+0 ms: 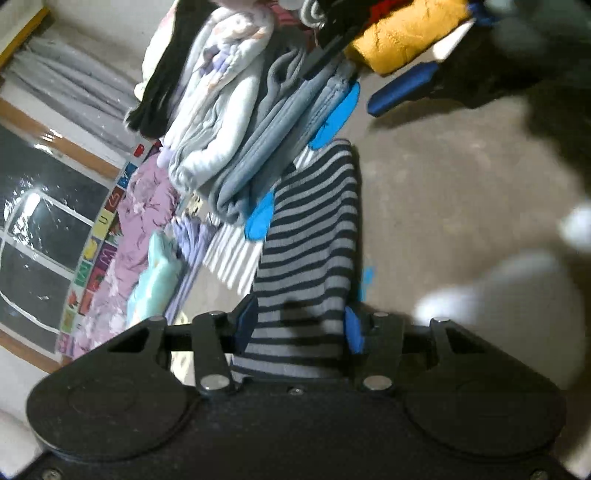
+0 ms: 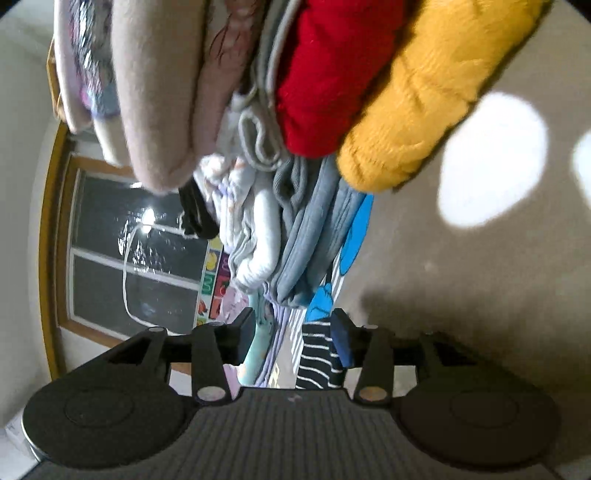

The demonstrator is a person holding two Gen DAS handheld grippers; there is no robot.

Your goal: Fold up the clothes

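Striped garment clamped between left tongs, right tongs pinching its striped edge

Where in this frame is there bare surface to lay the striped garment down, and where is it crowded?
Bare beige surface lies right of the striped garment, below the yellow sweater. The same patch shows in the right wrist view beside the yellow sweater. The other side is crowded: the stack of folded clothes and the purple floral fabric leave no room.
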